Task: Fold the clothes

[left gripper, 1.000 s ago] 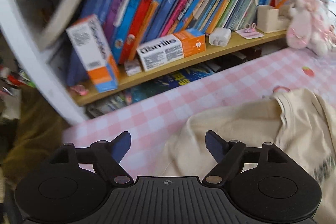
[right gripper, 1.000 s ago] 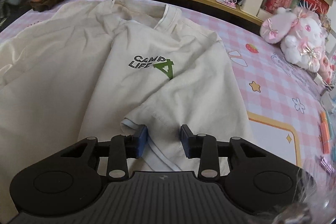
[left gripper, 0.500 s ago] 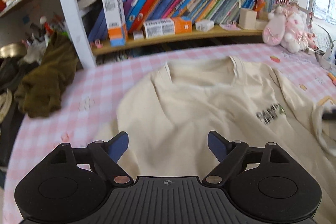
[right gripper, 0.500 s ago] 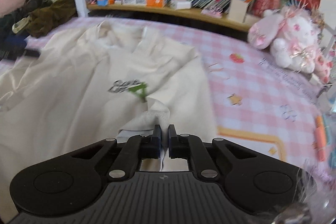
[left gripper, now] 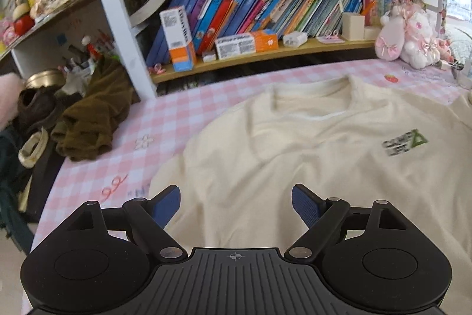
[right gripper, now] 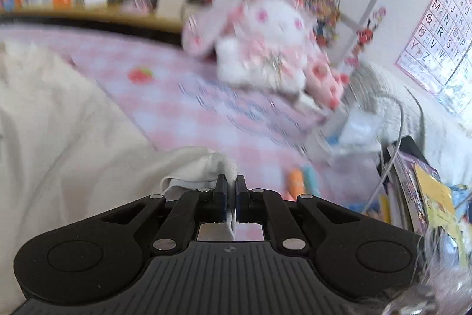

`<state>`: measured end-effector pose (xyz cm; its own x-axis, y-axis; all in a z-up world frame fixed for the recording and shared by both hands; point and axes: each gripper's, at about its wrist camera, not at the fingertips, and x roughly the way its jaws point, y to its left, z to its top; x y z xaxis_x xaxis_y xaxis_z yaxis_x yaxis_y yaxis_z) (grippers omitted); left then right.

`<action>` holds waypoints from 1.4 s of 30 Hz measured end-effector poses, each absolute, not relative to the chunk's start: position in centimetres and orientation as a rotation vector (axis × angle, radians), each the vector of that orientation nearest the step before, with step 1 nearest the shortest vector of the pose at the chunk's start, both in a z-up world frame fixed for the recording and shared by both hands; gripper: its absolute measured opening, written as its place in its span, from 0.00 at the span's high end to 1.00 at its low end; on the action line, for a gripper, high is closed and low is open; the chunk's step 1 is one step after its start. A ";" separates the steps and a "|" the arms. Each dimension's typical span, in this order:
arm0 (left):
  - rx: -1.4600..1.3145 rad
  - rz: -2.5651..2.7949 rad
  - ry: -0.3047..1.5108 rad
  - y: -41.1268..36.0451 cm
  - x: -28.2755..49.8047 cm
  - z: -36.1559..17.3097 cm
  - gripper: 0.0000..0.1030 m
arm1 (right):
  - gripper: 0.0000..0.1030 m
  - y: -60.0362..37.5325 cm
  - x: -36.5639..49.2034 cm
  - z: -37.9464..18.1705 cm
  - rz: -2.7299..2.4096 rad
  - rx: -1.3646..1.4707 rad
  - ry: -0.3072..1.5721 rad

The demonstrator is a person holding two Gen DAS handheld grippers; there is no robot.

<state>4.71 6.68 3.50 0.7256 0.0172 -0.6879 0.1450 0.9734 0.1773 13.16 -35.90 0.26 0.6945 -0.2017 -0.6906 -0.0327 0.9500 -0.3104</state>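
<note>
A cream T-shirt (left gripper: 309,161) with a small green and black chest print (left gripper: 405,142) lies face up on the pink checked tablecloth (left gripper: 165,120), its collar toward the bookshelf. My left gripper (left gripper: 236,204) hovers open over the shirt's near left part, with nothing between its blue pads. In the blurred right wrist view, my right gripper (right gripper: 231,198) is shut on a bunched fold of the same shirt (right gripper: 59,120), which trails off to the left.
A bookshelf (left gripper: 265,55) full of books and boxes runs along the back. Brown clothing (left gripper: 94,114) is piled at the left table edge. A pink and white plush rabbit (right gripper: 265,49) sits at the back right, with pens (right gripper: 301,179) and clutter beside it.
My left gripper pulled back from the bookshelf to over the shirt, staying open. My right gripper closed on the shirt's fold and has swung right with it, toward the plush rabbit.
</note>
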 end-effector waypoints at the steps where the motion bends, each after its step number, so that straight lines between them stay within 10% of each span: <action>1: 0.225 -0.068 0.765 6.8 4.5 3.4 0.17 | 0.95 -36.1 13.2 -0.3 -0.097 -0.316 0.814; 18: 0.221 0.009 0.881 12.5 7.6 2.9 0.17 | 0.95 -36.7 21.0 -3.1 -0.289 -0.572 0.825; 22: 0.138 0.014 0.900 14.8 7.3 2.1 0.17 | 0.64 -34.5 18.5 -2.7 -0.235 -0.561 0.779; 28: -0.046 0.009 0.917 17.7 8.9 0.4 0.20 | 0.61 -29.5 11.0 0.2 -0.118 -0.337 0.739; 31: -0.126 -0.016 0.932 18.3 10.1 -0.6 0.33 | 0.60 -26.6 7.3 0.4 -0.048 -0.226 0.782; 35: -0.191 -0.023 0.928 18.5 11.1 -1.3 0.94 | 0.61 -23.3 3.2 0.0 0.002 -0.164 0.842; 42: -0.147 0.105 0.784 21.1 14.9 1.2 0.95 | 0.60 -20.9 1.4 -1.6 0.027 -0.113 0.908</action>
